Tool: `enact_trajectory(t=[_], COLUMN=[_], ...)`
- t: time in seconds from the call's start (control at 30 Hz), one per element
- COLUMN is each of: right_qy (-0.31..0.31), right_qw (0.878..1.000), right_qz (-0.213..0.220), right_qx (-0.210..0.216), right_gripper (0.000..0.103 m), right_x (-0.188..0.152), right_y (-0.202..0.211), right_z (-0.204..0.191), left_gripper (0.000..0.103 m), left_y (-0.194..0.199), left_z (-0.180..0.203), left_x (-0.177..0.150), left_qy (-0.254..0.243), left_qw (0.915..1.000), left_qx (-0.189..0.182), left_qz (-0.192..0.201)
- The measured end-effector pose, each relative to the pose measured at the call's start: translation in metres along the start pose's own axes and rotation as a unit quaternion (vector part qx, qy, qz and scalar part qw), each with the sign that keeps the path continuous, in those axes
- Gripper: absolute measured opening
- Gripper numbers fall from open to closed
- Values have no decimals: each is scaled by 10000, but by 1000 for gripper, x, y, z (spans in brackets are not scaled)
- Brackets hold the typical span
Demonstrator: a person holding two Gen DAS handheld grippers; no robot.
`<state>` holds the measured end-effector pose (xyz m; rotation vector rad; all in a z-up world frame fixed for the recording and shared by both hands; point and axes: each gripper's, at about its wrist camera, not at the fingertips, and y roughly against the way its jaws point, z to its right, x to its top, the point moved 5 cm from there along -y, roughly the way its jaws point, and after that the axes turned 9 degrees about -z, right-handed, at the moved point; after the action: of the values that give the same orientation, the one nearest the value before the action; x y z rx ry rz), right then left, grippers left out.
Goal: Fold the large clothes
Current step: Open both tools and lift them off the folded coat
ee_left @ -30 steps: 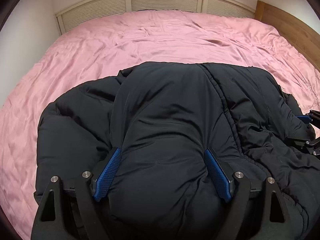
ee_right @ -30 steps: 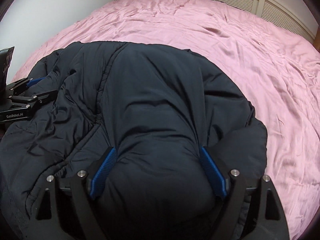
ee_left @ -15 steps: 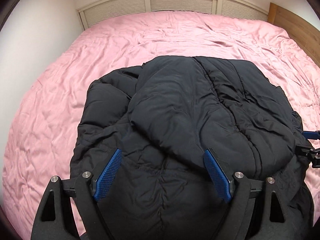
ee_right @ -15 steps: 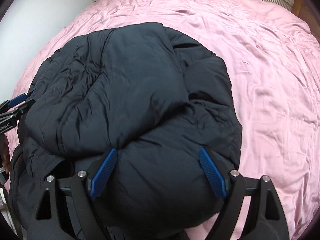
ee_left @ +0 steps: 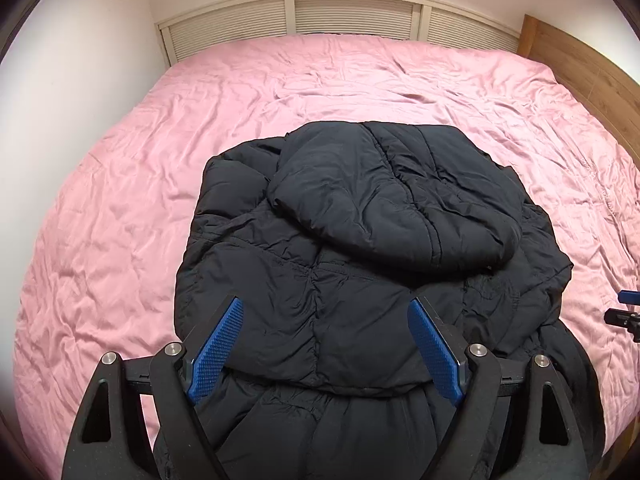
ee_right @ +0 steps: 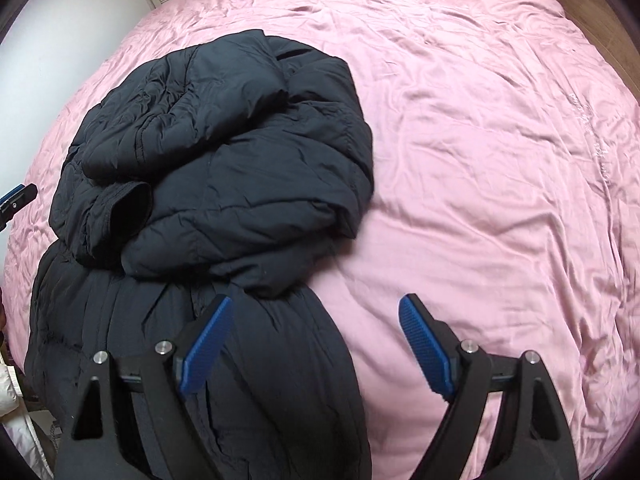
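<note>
A black puffer jacket (ee_left: pixel 360 208) lies bunched on the pink bed sheet (ee_left: pixel 280 92), its upper part folded back over its lower part. My left gripper (ee_left: pixel 326 304) hangs open above the jacket's near half, with nothing between its blue pads. In the right wrist view the jacket (ee_right: pixel 224 140) fills the left side. My right gripper (ee_right: pixel 316 300) is open above the jacket's right edge and the bare sheet (ee_right: pixel 480 160), gripping nothing. Each gripper shows at the edge of the other's view: right gripper (ee_left: pixel 624 312), left gripper (ee_right: pixel 16 196).
A white louvred panel (ee_left: pixel 352 12) runs along the far end of the bed. A wooden bed frame (ee_left: pixel 580 64) borders the right side and a white wall (ee_left: pixel 80 60) the left. Wrinkled pink sheet surrounds the jacket.
Both grippers have drawn back and risen off the jacket, which bulged between their pads a second ago. The right gripper has shifted right, past the jacket's edge. The folded part now lies on the rest.
</note>
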<state>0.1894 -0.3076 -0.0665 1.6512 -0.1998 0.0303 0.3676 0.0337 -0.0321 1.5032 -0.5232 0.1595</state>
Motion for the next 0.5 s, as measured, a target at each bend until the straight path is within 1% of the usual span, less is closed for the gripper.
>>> enact_trajectory(t=[0.17,0.33,0.5], right_qy=[-674,-1314,-1847], right_qw=[9975,9903,9809], right_qz=[46,185,442], right_qx=[-212,-405,-430], right_gripper=[85,85,85], right_x=[-51,-94,-127], right_y=[37,74,111], right_z=[33,58,73], left_gripper=[84,84,86], left_y=[17,35,43], left_z=[-21,-54,-106], left_x=[-10,-20,-46], left_qy=[-163,-190,-57], left_qw=[9999,9998,9994], left_qx=[21,29,-59], left_qz=[-29,-20,-334])
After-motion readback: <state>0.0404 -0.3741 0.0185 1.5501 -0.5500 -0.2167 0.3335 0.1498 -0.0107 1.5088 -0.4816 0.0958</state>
